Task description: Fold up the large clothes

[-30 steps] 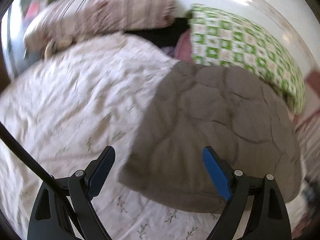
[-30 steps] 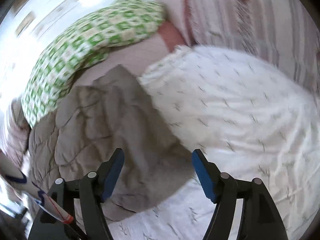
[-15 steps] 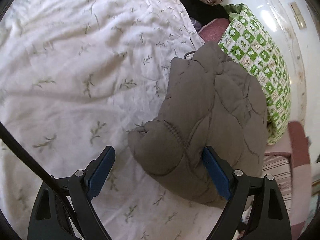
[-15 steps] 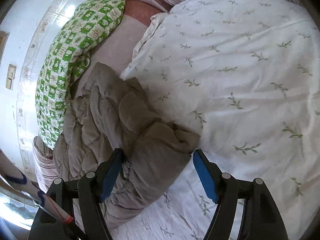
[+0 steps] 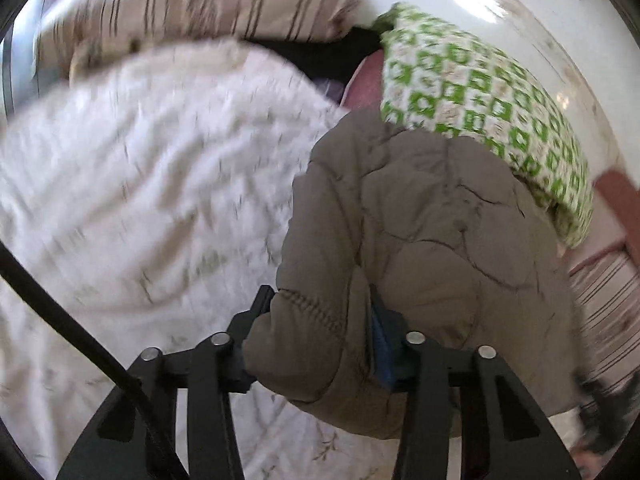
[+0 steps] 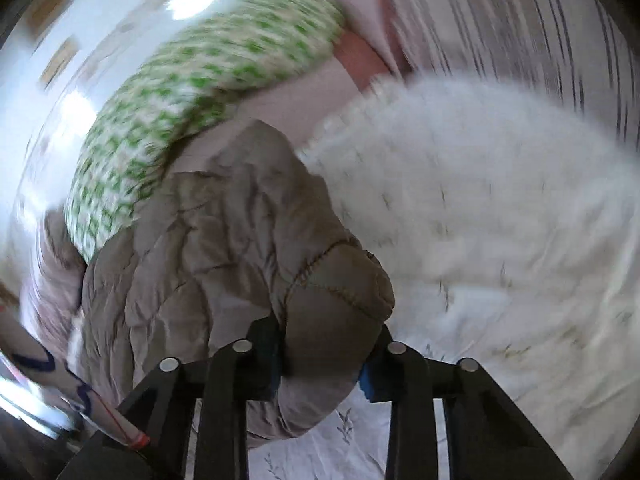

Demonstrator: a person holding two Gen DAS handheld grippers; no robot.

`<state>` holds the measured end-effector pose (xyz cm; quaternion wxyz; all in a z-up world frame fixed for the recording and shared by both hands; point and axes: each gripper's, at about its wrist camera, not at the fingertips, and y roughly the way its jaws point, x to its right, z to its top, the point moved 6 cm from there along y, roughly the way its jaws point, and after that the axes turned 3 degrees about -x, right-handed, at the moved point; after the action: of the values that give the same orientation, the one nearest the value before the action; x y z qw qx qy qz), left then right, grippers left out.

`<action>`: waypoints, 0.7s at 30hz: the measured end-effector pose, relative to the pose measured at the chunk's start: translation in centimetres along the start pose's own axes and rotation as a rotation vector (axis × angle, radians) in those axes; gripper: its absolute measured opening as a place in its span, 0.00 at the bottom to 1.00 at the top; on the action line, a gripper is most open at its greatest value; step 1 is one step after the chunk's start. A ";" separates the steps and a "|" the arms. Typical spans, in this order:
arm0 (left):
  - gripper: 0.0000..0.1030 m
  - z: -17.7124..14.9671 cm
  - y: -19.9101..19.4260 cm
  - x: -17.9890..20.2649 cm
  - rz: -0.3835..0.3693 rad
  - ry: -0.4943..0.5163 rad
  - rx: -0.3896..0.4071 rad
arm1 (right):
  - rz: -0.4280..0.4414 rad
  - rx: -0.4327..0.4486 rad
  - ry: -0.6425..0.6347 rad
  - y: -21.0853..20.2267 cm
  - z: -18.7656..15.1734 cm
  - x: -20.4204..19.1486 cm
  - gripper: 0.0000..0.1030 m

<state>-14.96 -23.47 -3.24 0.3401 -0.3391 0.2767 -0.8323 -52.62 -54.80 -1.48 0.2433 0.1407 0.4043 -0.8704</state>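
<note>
A grey-brown quilted jacket (image 5: 432, 232) lies bunched on a white leaf-print bedspread (image 5: 152, 184). My left gripper (image 5: 320, 332) is shut on a puffy near edge of the jacket; fabric bulges between its blue pads. In the right wrist view the same jacket (image 6: 224, 240) fills the centre left, and my right gripper (image 6: 324, 352) is shut on another padded fold with a stitched seam. Both views are blurred by motion.
A green-and-white checked pillow (image 5: 488, 112) lies beyond the jacket, against a white wall; it also shows in the right wrist view (image 6: 192, 92). A striped pillow (image 5: 208, 4) lies at the bed's far end. The white bedspread (image 6: 500, 220) spreads to the right.
Both grippers were open over the jacket's near edge half a second ago; now both have closed on its folds. The views have swung upward and are motion blurred.
</note>
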 end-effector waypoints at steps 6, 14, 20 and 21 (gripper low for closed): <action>0.38 0.3 -3.7 0.2 0.007 0.037 0.054 | -0.009 0.068 -0.134 -5.2 -0.2 -2.6 0.27; 0.38 -4.1 -9.5 -0.4 -0.006 0.038 0.057 | 0.014 0.002 -0.080 -9.9 -3.4 0.1 0.28; 0.46 -7.7 -10.1 -2.5 0.099 0.000 0.027 | -0.017 -0.202 0.108 -7.0 -6.1 5.4 0.53; 0.46 -7.8 -10.2 -3.5 0.134 -0.034 0.026 | -0.014 -0.247 0.153 -6.5 -6.5 6.2 0.58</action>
<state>-22.82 -12.69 -2.32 0.4042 -0.3292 0.2820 -0.8055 -61.08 -48.12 -4.18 0.2211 0.1730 0.5266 -0.8024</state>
